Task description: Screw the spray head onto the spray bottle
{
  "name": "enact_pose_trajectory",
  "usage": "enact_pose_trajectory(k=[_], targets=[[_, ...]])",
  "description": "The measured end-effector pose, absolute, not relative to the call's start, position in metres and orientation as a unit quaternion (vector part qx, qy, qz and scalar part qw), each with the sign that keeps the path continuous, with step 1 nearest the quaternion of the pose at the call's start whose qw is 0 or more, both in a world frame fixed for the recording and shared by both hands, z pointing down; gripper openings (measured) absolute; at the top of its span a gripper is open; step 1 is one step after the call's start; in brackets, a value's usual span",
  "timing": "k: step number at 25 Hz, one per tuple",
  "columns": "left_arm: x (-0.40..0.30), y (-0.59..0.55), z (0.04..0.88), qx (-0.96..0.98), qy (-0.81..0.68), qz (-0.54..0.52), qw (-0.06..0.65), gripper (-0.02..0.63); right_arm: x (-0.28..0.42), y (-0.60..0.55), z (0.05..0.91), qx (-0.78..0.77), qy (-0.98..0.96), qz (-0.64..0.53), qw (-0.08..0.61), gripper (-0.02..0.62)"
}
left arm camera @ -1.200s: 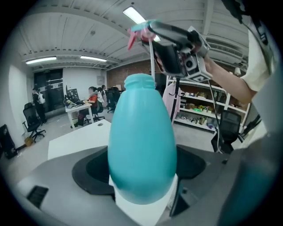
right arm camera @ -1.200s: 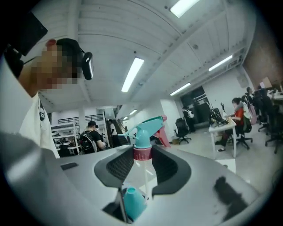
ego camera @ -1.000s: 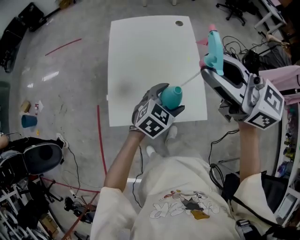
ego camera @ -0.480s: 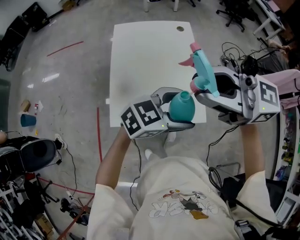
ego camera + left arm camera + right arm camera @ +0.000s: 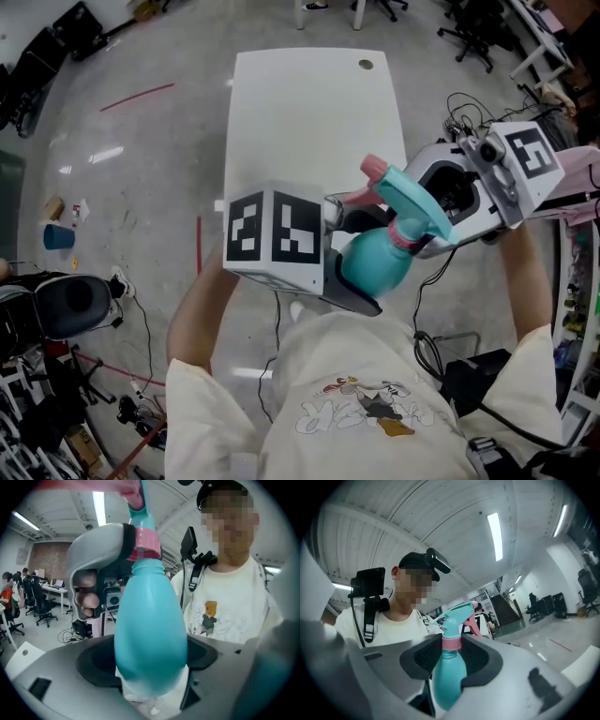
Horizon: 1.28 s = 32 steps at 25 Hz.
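Note:
A teal spray bottle (image 5: 375,264) is held up in the air, close under my head, with my left gripper (image 5: 358,261) shut on its body. In the left gripper view the bottle (image 5: 150,634) fills the middle between the grey jaws. The teal spray head (image 5: 405,199), with a pink trigger (image 5: 360,194) and a pink collar (image 5: 403,235), sits on top of the bottle's neck. My right gripper (image 5: 414,231) is shut on the spray head at the collar (image 5: 451,643). How far the collar is threaded on cannot be told.
A white table (image 5: 309,122) with a small round hole (image 5: 366,64) stands well below the grippers. Cables (image 5: 469,108) and office chairs lie to the right on the concrete floor. A blue cup (image 5: 56,239) sits on the floor at the left.
Both grippers have risen toward the head camera and come together. The spray head, held apart at the right before, now sits on the bottle's neck. The left gripper has turned its marker cube upward.

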<state>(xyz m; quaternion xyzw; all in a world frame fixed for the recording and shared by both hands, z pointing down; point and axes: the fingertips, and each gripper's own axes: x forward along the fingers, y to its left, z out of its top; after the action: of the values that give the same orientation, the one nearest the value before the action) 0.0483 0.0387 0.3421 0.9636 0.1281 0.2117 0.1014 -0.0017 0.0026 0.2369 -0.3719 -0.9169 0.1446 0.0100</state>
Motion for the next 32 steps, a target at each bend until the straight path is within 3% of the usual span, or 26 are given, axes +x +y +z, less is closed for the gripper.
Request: enact_pose_trajectory(k=[10, 17, 32], targets=[[0.046, 0.048, 0.332, 0.962, 0.127, 0.221, 0.092, 0.411, 0.006, 0.02, 0.228, -0.414, -0.899, 0.138, 0.018, 0.13], [0.058, 0.067, 0.321, 0.947, 0.21, 0.218, 0.104, 0.411, 0.017, 0.03, 0.219, -0.461, -0.879, 0.122, 0.009, 0.13], [0.065, 0.049, 0.314, 0.969, 0.134, 0.2, 0.062, 0.41, 0.02, 0.028, 0.219, -0.454, -0.887, 0.082, -0.014, 0.13]])
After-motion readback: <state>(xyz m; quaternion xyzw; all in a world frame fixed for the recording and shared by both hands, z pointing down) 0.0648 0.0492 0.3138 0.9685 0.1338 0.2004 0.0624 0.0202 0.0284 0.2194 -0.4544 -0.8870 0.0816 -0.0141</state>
